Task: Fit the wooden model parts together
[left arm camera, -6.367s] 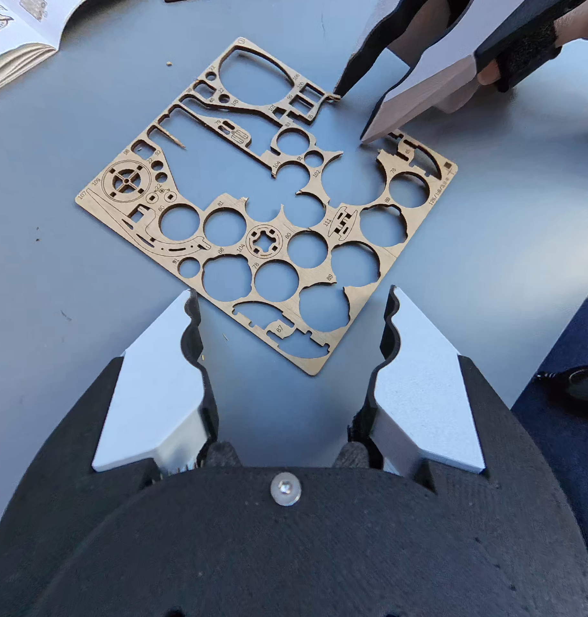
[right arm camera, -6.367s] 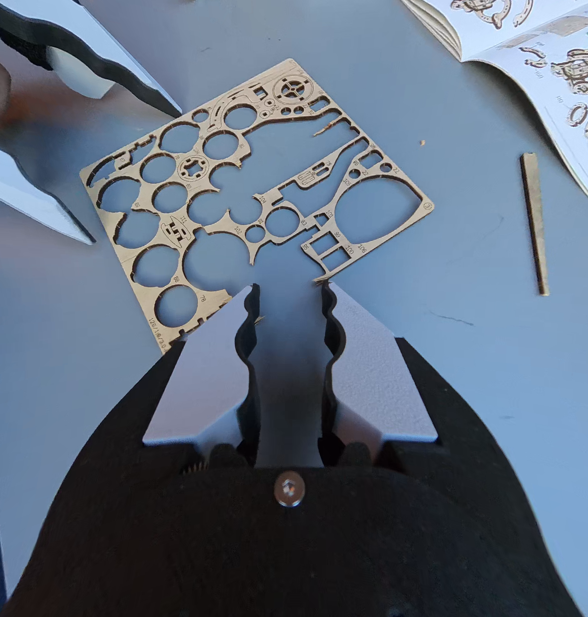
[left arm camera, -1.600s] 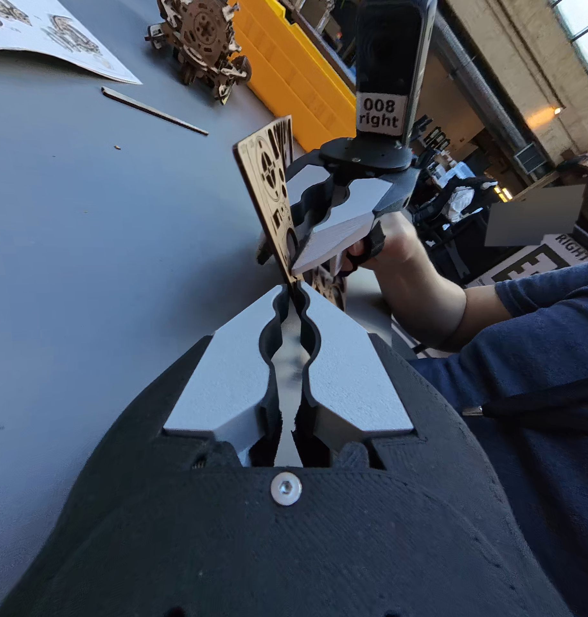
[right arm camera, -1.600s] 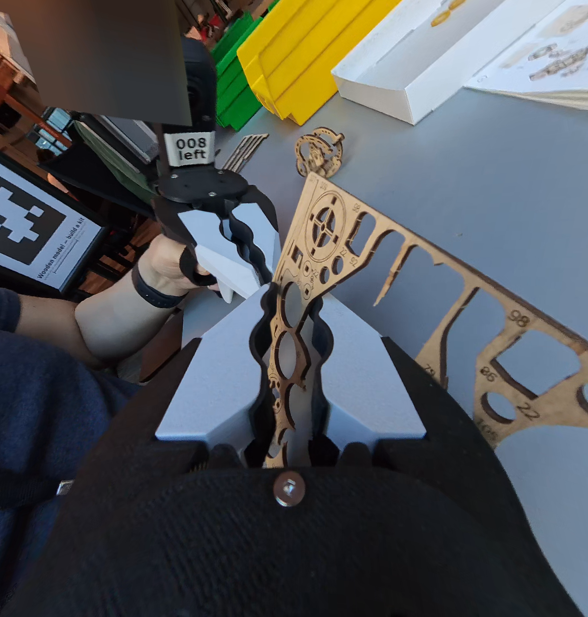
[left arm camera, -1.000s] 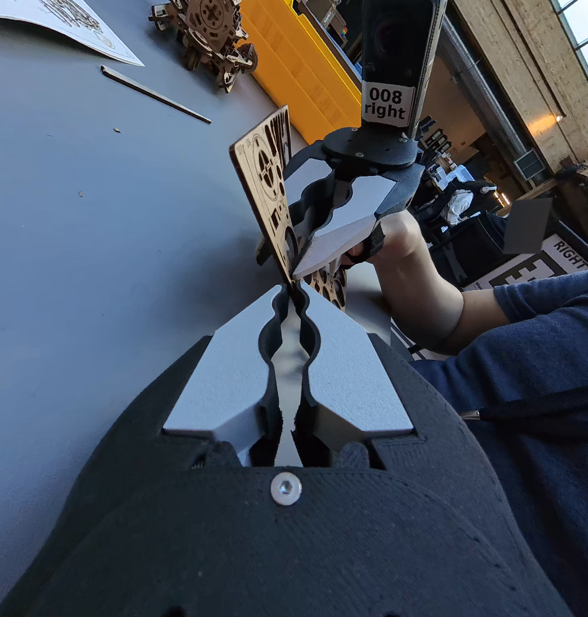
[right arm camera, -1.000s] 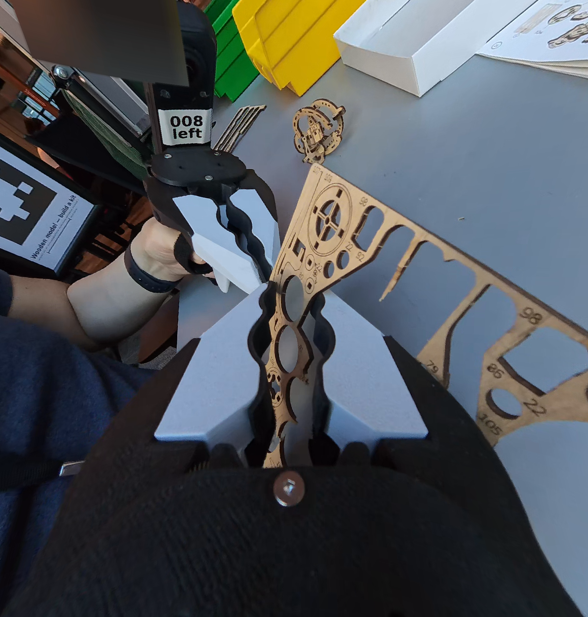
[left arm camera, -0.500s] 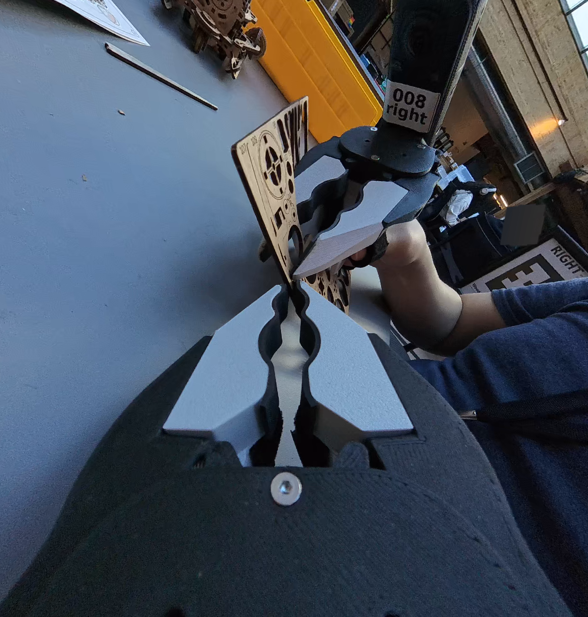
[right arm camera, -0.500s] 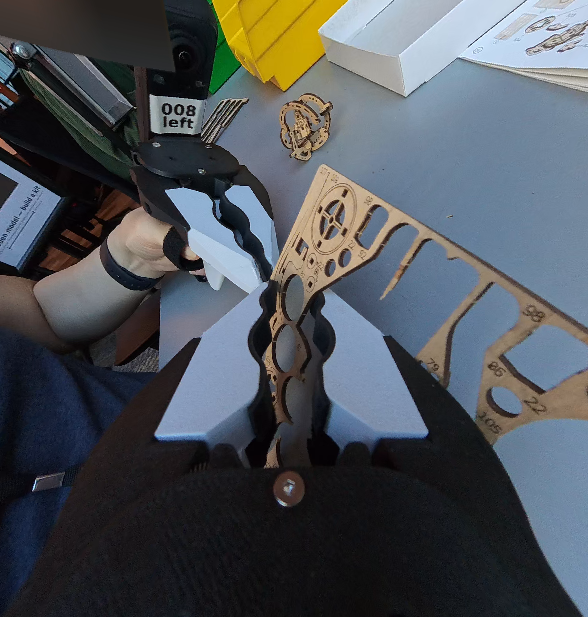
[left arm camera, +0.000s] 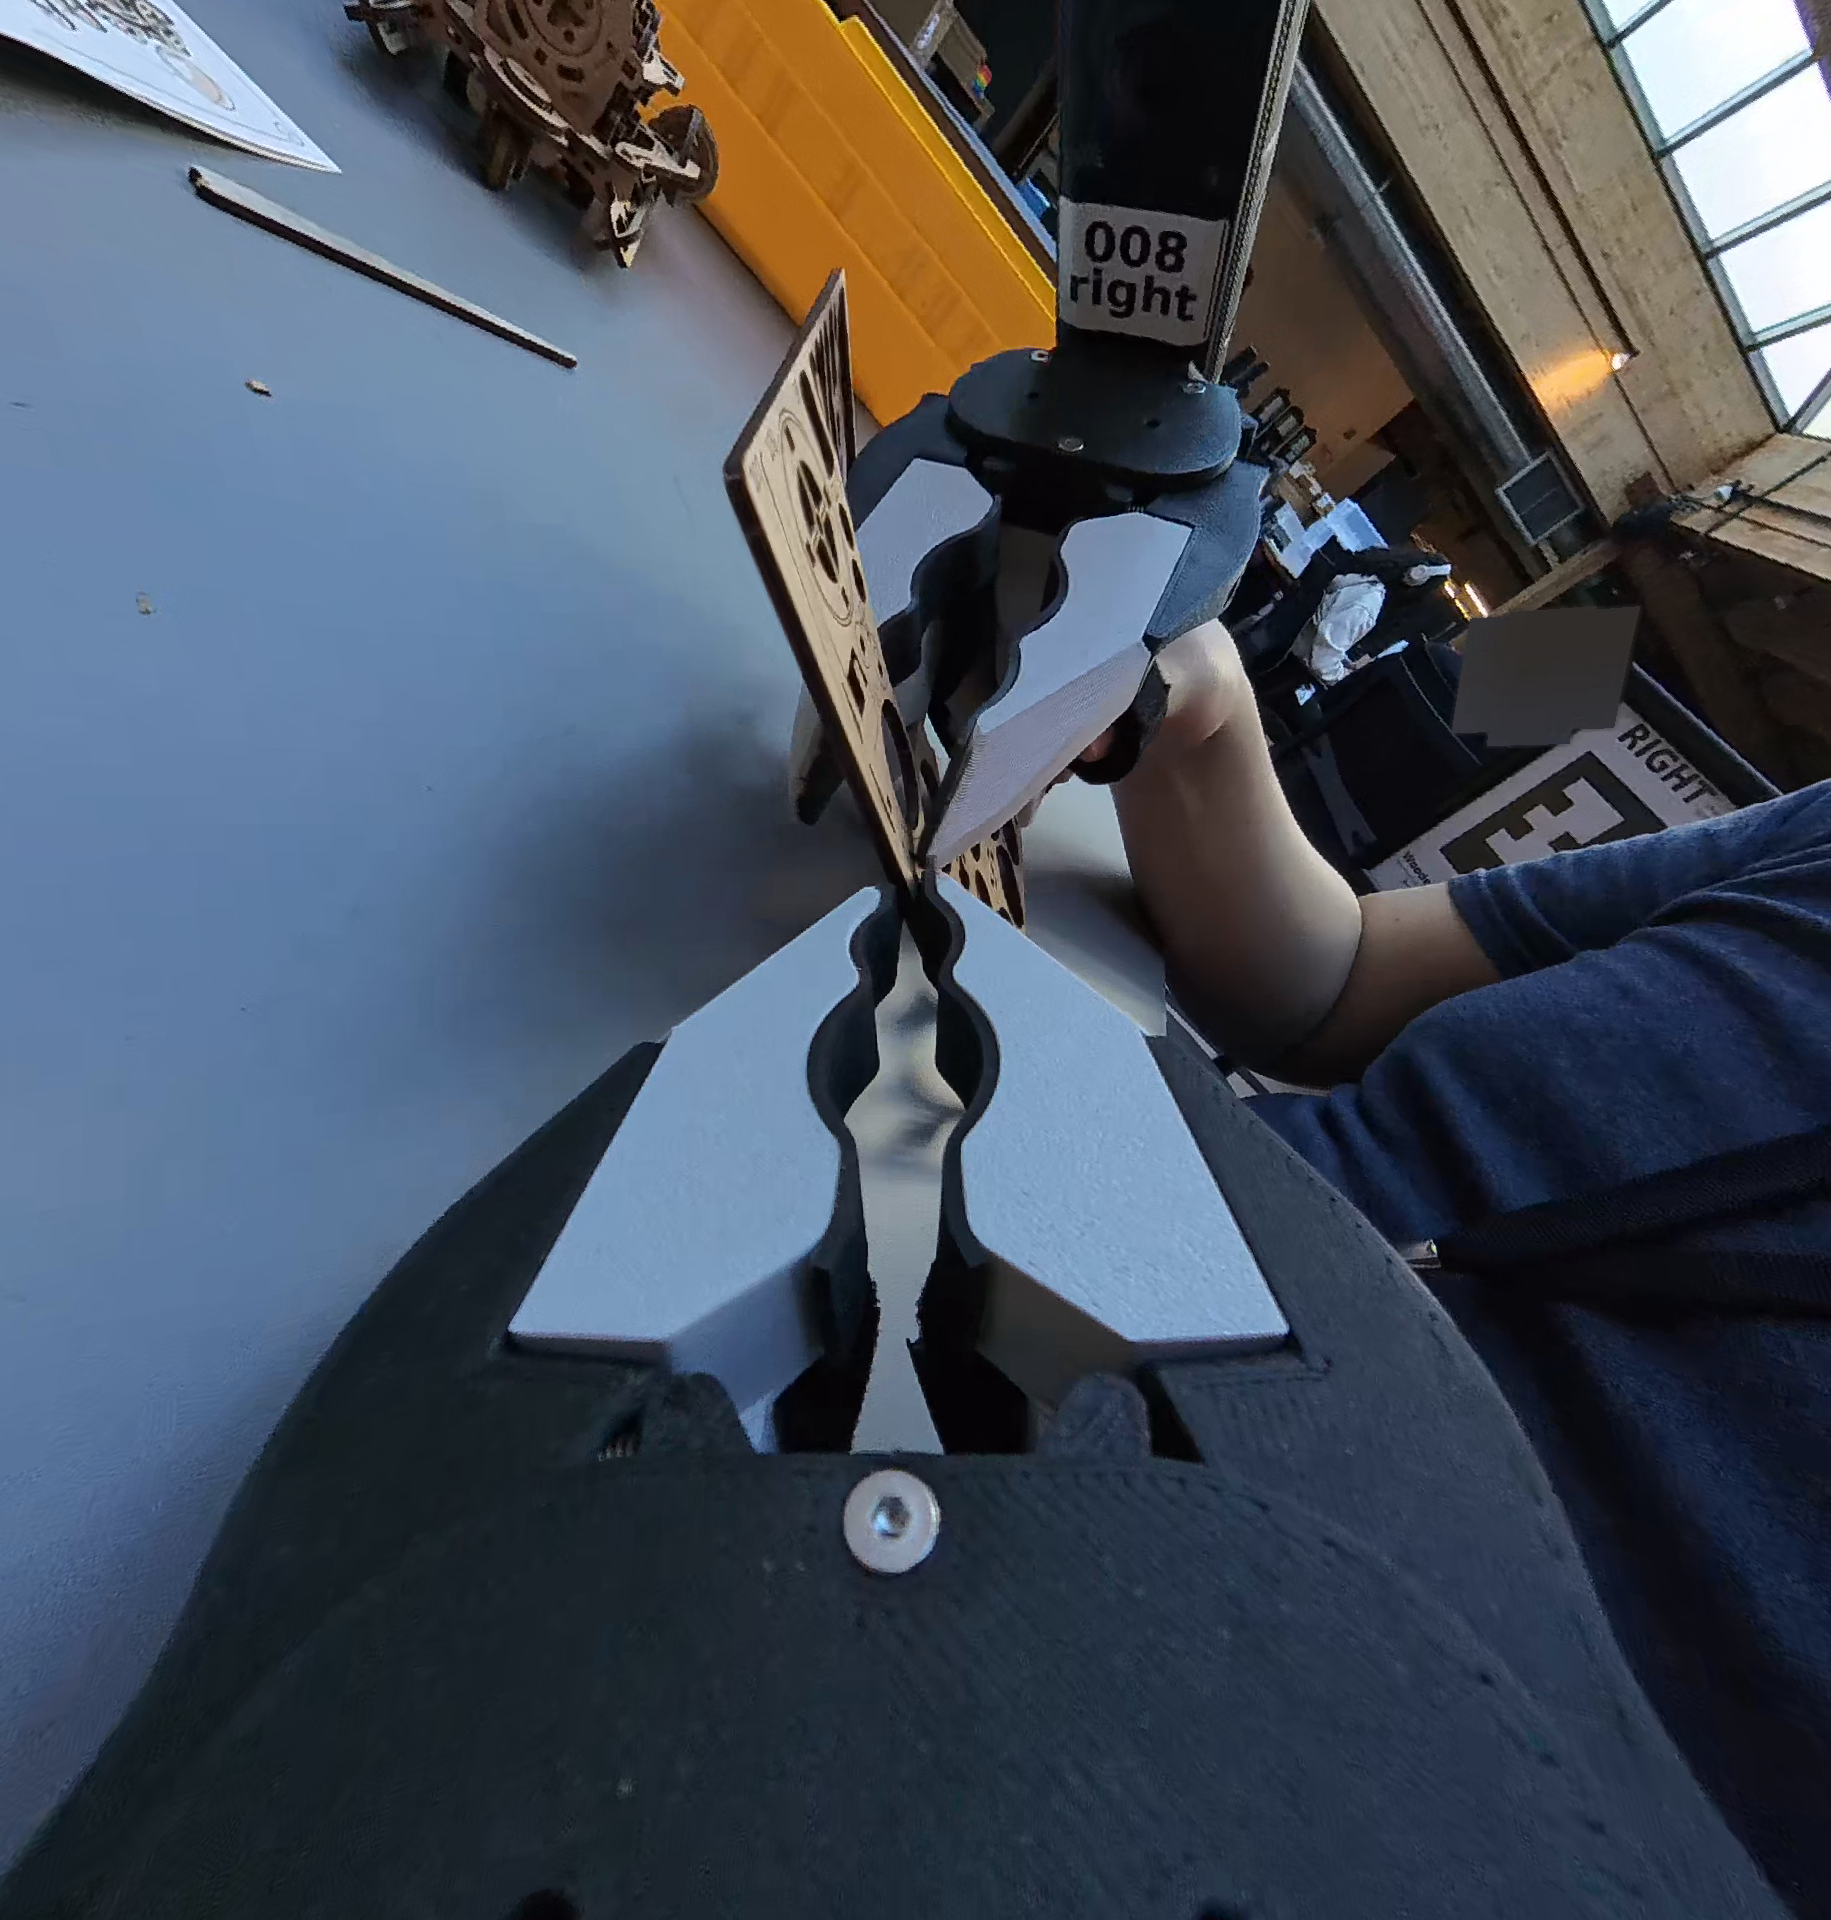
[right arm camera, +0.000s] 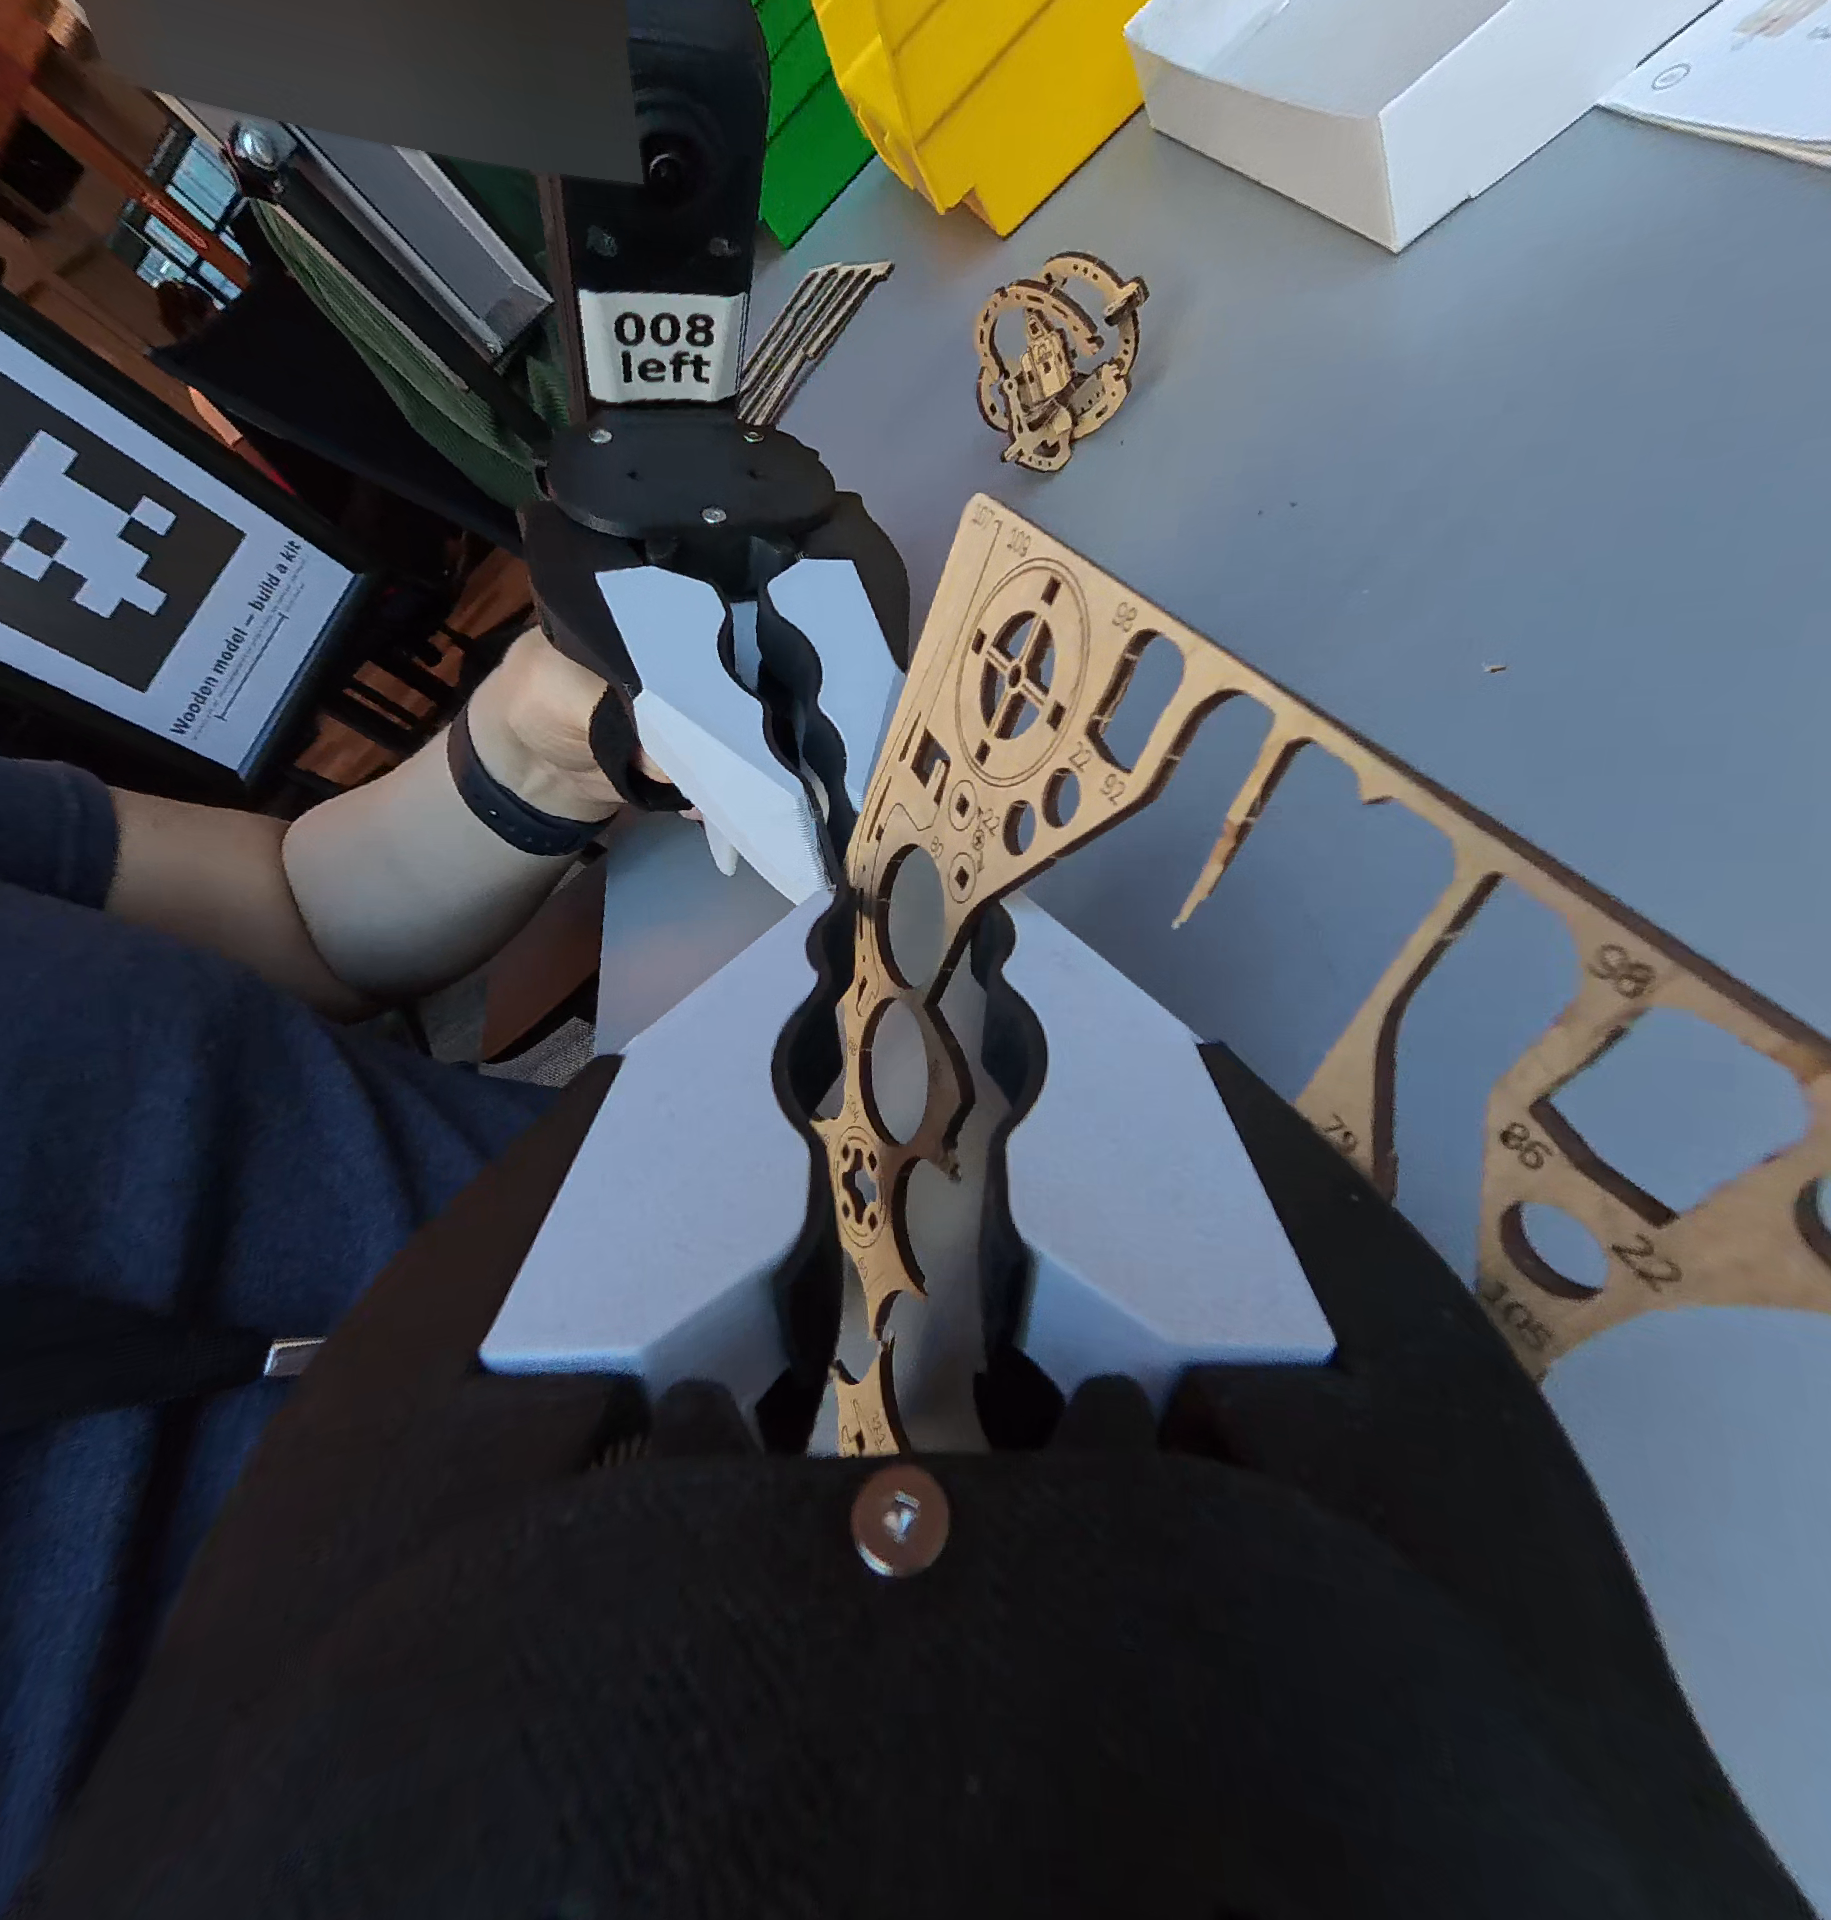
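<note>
A thin laser-cut wooden sheet (right arm camera: 1004,551) with many empty cut-outs stands on edge above the grey table (right arm camera: 1513,436). My right gripper (right arm camera: 916,914) is shut on it, and the sheet runs deep between the jaws. In the left wrist view the sheet (left arm camera: 776,457) shows nearly edge-on, with the right gripper (left arm camera: 926,842) behind it. My left gripper (left arm camera: 906,904) is shut, its tips pinching the sheet's near edge. It faces the right gripper in the right wrist view (right arm camera: 828,852).
An assembled wooden model (left arm camera: 568,104), a thin wooden strip (left arm camera: 371,265) and a booklet (left arm camera: 142,62) lie far off. A small round wooden assembly (right arm camera: 1056,364), a white box (right arm camera: 1410,114), yellow bins (right arm camera: 973,94) and a slatted wooden piece (right arm camera: 807,322) lie beyond. A person's arms hold both grippers. The tips of both grippers are at nearly the same place. Left tips and right tips are each some 20 centimetres from the small round wooden assembly (right arm camera: 1056,364).
The sheet lay flat on the table with both grippers open; now it is lifted on edge and both are shut on it. In the last second the right gripper turned slightly more upright.
</note>
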Tool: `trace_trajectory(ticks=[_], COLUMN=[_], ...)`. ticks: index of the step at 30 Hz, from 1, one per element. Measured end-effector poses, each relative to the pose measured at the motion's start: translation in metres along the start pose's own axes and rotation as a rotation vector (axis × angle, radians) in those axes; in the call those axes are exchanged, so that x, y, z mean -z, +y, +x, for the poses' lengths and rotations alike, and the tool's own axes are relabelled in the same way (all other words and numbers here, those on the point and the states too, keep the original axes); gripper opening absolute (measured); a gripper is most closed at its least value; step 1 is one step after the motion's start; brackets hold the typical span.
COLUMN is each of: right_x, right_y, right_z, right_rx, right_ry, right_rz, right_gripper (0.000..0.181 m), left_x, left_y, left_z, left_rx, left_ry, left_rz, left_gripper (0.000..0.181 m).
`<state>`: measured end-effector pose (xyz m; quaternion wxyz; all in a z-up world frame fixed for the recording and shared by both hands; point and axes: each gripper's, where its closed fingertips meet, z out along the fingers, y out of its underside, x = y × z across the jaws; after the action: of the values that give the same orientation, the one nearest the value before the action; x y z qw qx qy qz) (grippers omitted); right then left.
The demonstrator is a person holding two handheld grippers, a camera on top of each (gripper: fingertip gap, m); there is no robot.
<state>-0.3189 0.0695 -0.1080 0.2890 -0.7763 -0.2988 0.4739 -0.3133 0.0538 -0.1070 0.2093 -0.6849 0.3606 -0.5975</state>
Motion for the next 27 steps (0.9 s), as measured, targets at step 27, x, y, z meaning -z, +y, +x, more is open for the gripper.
trace_trajectory(ticks=[27], right_x=[-0.002], right_y=[-0.004], right_z=[-0.004], right_rx=[-0.239], right_ry=[-0.123], right_rz=[-0.039], right_gripper=[0.012], left_x=[0.008], left_y=[-0.012], left_z=[0.000], left_rx=[-0.012], left_ry=[0.006], left_rz=[0.072], left_gripper=[0.002])
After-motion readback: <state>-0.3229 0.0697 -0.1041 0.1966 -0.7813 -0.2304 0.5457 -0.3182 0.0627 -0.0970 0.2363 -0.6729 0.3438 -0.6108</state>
